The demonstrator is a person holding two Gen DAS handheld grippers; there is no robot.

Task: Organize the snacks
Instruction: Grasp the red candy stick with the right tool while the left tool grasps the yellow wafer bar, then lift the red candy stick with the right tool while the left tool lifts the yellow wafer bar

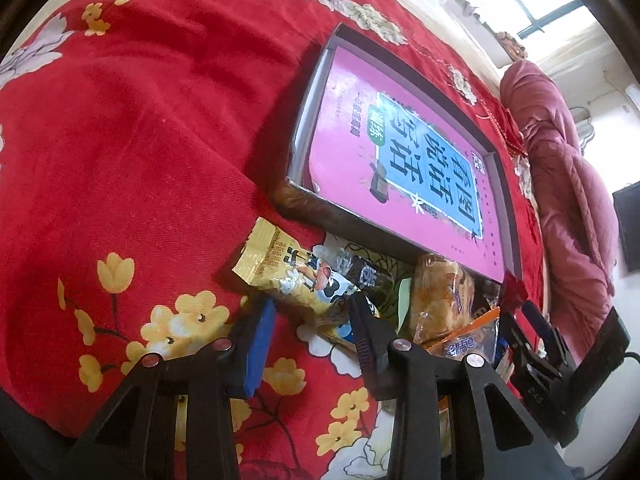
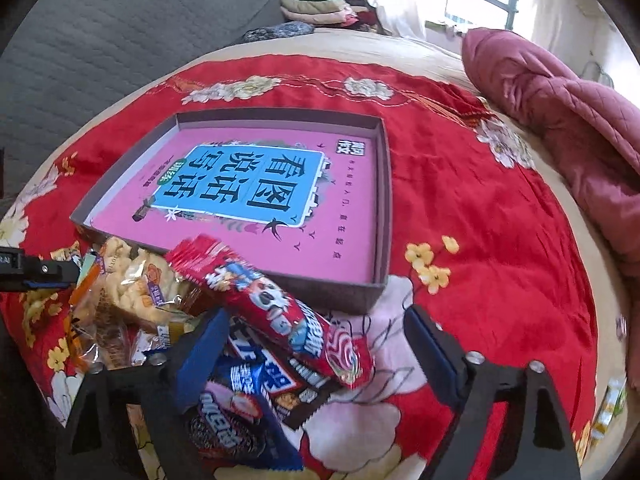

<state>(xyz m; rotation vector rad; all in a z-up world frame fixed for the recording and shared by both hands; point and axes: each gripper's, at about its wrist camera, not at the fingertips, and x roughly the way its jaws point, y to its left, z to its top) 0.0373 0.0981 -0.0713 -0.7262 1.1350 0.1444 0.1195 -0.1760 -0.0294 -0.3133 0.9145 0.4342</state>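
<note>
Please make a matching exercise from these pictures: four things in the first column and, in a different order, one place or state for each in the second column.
Things:
1. pink book
2. yellow snack packet
3. red snack packet
4. dark red quilt

Places or states:
A. between the fingers of the left gripper
B. bunched at the edge of the bed
C. flat inside the shallow box
D. between the open fingers of the right gripper

Pairs: 1-C, 2-A, 3-D, 4-B
</note>
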